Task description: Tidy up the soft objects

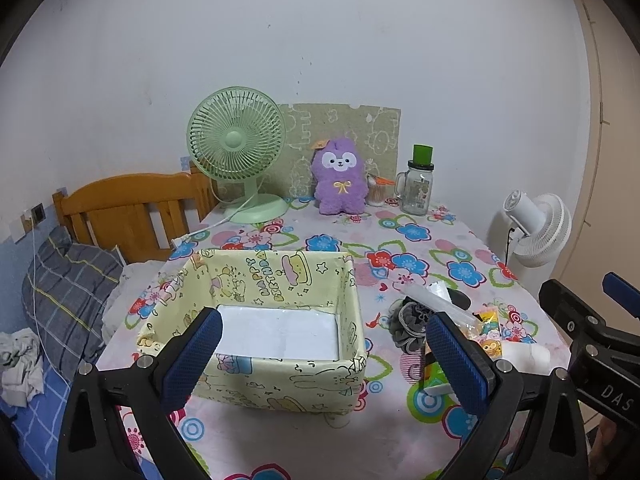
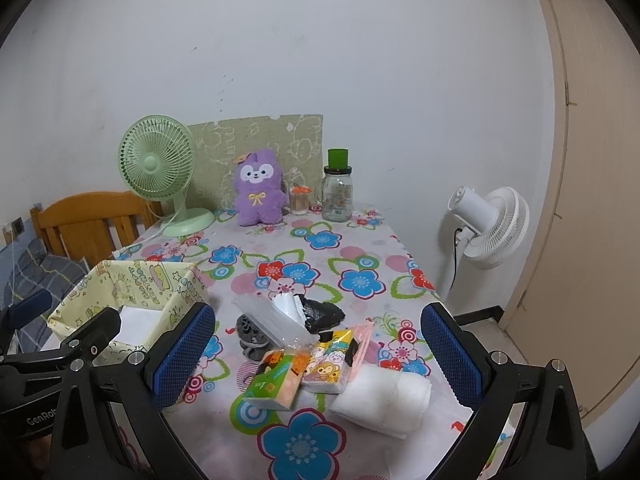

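Two grippers hovered above the table [image 2: 360,240], both spread wide and holding nothing: the left [image 1: 324,356] over the box [image 1: 280,280], the right [image 2: 320,354] over the pile. The box sat at the table's near left, mouth upward. Just right of it lay a white roll [image 2: 384,398], long axis running near-left to far-right, touching two tissue packs [image 2: 304,368]; behind them a scrunchie [image 2: 250,330] and clear packet [image 2: 272,318].

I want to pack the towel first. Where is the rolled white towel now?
In the right wrist view, the rolled white towel lies near the table's front right edge, touching the cartoon tissue pack.
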The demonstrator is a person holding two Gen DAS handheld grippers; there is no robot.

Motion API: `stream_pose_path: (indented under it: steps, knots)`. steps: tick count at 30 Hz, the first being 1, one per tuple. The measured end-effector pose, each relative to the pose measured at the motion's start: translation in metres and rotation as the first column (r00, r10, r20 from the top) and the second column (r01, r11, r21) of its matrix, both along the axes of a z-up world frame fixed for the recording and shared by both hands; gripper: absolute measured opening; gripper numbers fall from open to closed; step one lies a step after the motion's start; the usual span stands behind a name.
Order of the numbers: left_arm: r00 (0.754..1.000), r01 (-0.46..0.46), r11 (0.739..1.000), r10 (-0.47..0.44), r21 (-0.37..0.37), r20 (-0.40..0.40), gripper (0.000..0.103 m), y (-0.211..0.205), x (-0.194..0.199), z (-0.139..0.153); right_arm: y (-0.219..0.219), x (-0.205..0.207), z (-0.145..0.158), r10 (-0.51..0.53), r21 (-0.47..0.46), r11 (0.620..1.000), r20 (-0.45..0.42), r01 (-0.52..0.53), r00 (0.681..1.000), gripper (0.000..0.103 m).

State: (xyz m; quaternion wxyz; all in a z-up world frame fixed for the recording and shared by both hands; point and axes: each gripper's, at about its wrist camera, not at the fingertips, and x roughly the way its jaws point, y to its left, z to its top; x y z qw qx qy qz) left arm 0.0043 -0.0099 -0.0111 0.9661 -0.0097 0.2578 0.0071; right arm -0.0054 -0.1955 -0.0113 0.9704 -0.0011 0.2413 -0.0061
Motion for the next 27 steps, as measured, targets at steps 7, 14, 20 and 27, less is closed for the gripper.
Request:
stream_pose_path:
  steps: [7, 14, 20, 27]
  knots:
    - [1.000, 0.008, 1.000, -0.008, -0.004, 0.002, 0.102, -0.001, 0.001, -0.001, 0.000, 0.000, 0.000, 0.000, 0.001, 1.000, 0.000, 0.000, 1.000, 0.103]
    - [1.000, 0.004, 1.000, -0.004, 0.003, -0.012, 0.102, -0.002, 0.002, -0.004, 0.000, 0.000, -0.001, 0.001, 0.000, 1.000, -0.004, -0.001, 1.000, 0.103]
    - [1.000, 0.014, 1.000, -0.014, -0.003, -0.010, 0.101, -0.003, 0.002, -0.005, 0.000, 0.001, -0.001, -0.004, 0.000, 1.000, -0.006, 0.004, 1.000, 0.103]
    - [0.999, 0.037, 0.999, -0.037, -0.006, -0.016, 0.100, -0.007, 0.006, -0.011, -0.005, 0.006, -0.001, -0.012, 0.002, 1.000, -0.008, 0.012, 1.000, 0.103]
